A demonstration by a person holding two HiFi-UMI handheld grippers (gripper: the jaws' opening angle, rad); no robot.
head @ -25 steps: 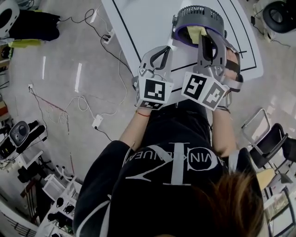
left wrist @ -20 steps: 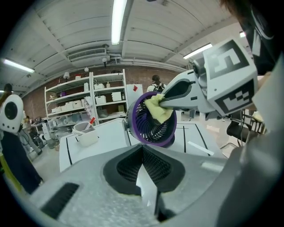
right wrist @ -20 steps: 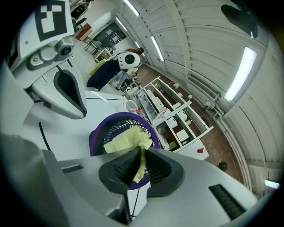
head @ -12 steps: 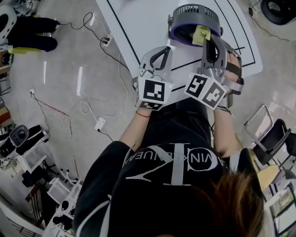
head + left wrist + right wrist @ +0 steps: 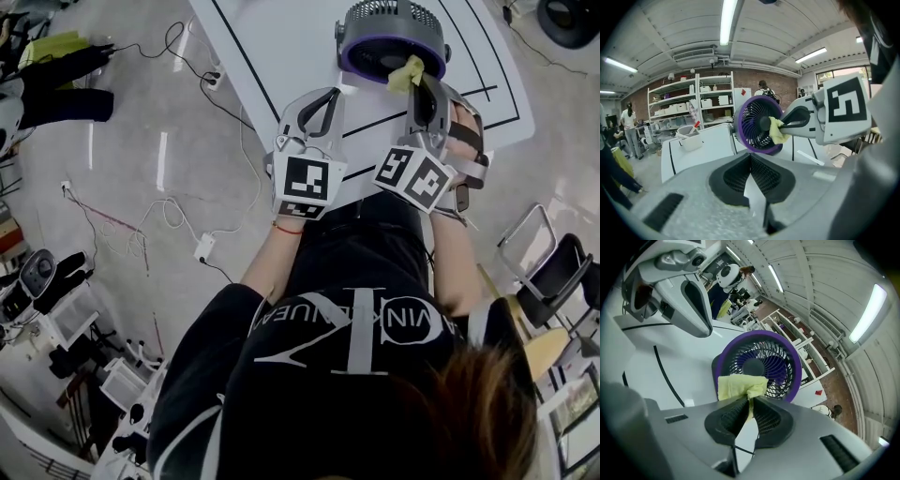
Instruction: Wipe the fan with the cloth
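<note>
In the head view, the left gripper (image 5: 336, 96) and the right gripper (image 5: 419, 82) were held side by side over the near edge of the white counter (image 5: 281, 47). The purple-rimmed fan (image 5: 389, 33) stood on the counter just ahead of the right gripper's tips and ahead and to the right of the left gripper's. A yellow cloth (image 5: 409, 72) sat at the right gripper's tips, against the fan's rim.

In the left gripper view, the left gripper's (image 5: 751, 158) jaws were fully together with nothing between them. The fan (image 5: 752, 126) stood ahead of and a little above them, well apart. The right gripper (image 5: 786, 127) reached in from the right, pressing the cloth (image 5: 777, 132) against the middle of the fan's front grille. A white container (image 5: 690, 140) stood on the counter (image 5: 708, 147) ahead to the left.

In the right gripper view, the right gripper's (image 5: 749, 401) jaws were closed on the cloth (image 5: 739, 386), which bunched out just beyond the tips and lay against the lower part of the fan's (image 5: 764, 363) grille, below its hub. The left gripper (image 5: 689, 301) hung up to the left, clear of the fan.
</note>
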